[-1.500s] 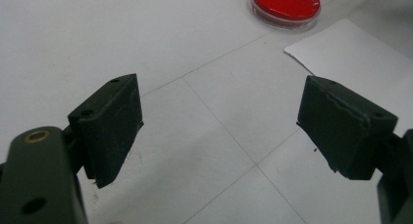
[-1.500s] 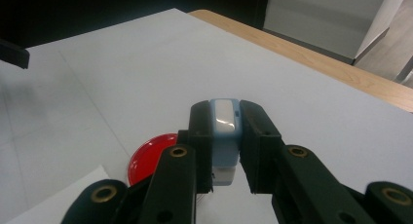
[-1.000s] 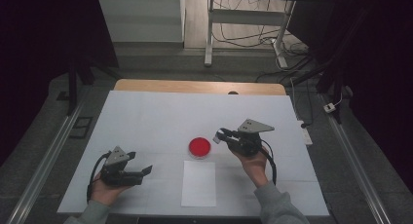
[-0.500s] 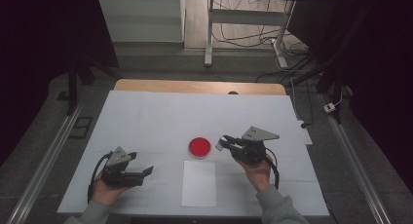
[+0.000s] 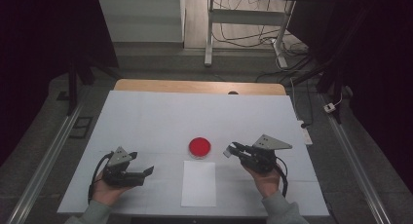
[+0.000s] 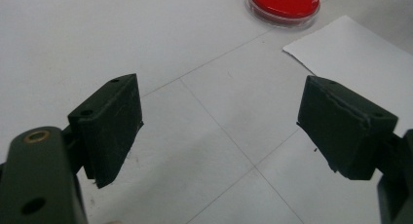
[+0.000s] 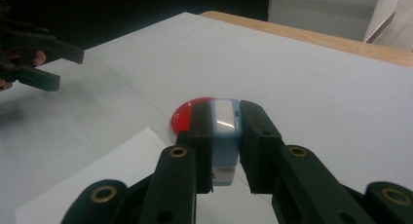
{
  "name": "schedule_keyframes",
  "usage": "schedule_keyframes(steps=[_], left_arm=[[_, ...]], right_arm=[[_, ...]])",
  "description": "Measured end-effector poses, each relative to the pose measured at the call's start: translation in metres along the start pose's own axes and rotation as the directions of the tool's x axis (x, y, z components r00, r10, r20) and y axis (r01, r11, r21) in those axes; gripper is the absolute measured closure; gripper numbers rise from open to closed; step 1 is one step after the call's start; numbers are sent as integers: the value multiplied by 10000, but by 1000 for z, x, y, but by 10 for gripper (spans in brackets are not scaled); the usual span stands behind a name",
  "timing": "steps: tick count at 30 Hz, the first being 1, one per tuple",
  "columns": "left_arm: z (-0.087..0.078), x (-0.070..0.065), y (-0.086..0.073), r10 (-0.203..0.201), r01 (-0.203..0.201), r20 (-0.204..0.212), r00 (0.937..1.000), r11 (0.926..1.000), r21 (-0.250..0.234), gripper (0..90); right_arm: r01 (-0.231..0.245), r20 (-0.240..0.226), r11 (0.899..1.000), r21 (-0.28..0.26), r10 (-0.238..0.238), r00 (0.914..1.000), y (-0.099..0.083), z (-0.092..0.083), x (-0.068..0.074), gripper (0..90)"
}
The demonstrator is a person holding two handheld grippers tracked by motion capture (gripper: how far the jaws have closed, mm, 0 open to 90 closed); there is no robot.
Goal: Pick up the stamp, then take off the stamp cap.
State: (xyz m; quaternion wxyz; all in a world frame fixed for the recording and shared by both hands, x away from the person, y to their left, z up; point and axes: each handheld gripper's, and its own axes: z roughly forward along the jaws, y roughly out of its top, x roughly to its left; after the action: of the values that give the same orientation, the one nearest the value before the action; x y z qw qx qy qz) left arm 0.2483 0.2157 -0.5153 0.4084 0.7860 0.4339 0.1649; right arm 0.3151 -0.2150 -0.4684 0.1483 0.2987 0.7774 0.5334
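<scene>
The right gripper [image 7: 225,151] holds a small blue-grey block [image 7: 225,131] between its fingers [image 7: 256,136]. The block is a stamp-like thing: a rounded plastic body, pale blue at the sides, with a glossy whitish face on top and a white base that shows below the pads. The two black fingers press flat on its two sides, so the grip is narrow and full. In the high view the same gripper [image 5: 234,150] lies nearly level above the table [image 5: 146,117], its tips pointing toward the red dish [image 5: 200,146], with the hand [image 5: 265,177] under its body and the grey three-cornered plate on top.

The red dish [image 7: 187,118] sits just beyond the fingertips, partly hidden behind the block. It is a shallow round dish with a clear rim and a smooth, even red fill. A white sheet of paper [image 5: 198,183], rectangular and flat, lies below and to the side of the right fingers, close to the dish but apart from it.

The left gripper [image 5: 146,171] rests low by the table, held in the left hand [image 5: 108,190], pointing toward the paper. Its fingers [image 6: 114,121] stand wide apart with bare table between them; they are matt black blocks with screw holes. The dish [image 6: 284,2] and a corner of the paper [image 6: 360,53] lie well ahead of them. The table is covered in matt white sheets with faint seams; a wooden edge shows at its far side.
</scene>
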Motion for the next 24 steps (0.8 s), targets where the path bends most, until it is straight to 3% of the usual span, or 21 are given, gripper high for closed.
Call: schedule_keyframes(steps=[7, 17, 24], left_arm=[[0, -1, 0, 13, -13, -39, 10000, 10000, -33, 165], [1, -3, 1, 119, -119, 22, 9999, 9999, 39, 165], [-1, -8, 5, 264, -263, 9, 9997, 9993, -256, 170]], right_arm=[[-33, 13, 9998, -174, 34, 10000, -4, -9, 0, 752], [48, 28, 9998, -210, -47, 10000, -4, -7, 0, 752], [7, 9, 9998, -189, -7, 10000, -4, -7, -2, 752]])
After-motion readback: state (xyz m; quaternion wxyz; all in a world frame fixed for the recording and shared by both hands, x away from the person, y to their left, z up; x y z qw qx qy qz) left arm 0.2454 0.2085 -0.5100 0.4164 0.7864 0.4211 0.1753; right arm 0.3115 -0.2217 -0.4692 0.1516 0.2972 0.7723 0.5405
